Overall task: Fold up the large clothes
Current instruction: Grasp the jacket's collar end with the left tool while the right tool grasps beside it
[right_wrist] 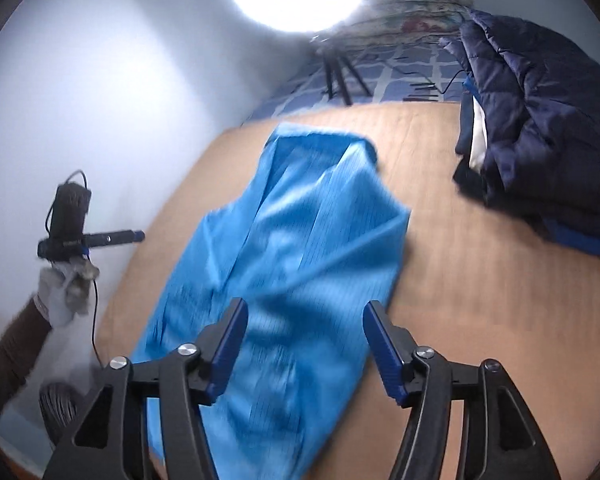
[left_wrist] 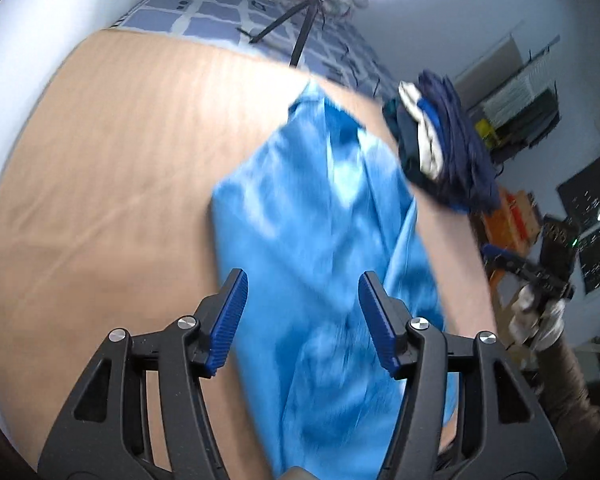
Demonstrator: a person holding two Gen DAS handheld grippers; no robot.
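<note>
Lying lengthwise mid-frame on the tan surface (right_wrist: 460,280), the blue garment (right_wrist: 300,240) looks part-folded. Both the left gripper (left_wrist: 302,316) and right gripper (right_wrist: 304,344) hover with jaws wide and empty, while folded dark clothes (right_wrist: 540,140) wait upper right.

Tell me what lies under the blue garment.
The blue garment lies flat on the brown tabletop, which shows all around it. Whatever else sits beneath the cloth is covered.

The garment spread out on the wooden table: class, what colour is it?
Bright sky blue garment, plain with faint fine stripes; right wrist view shows it best.
</note>
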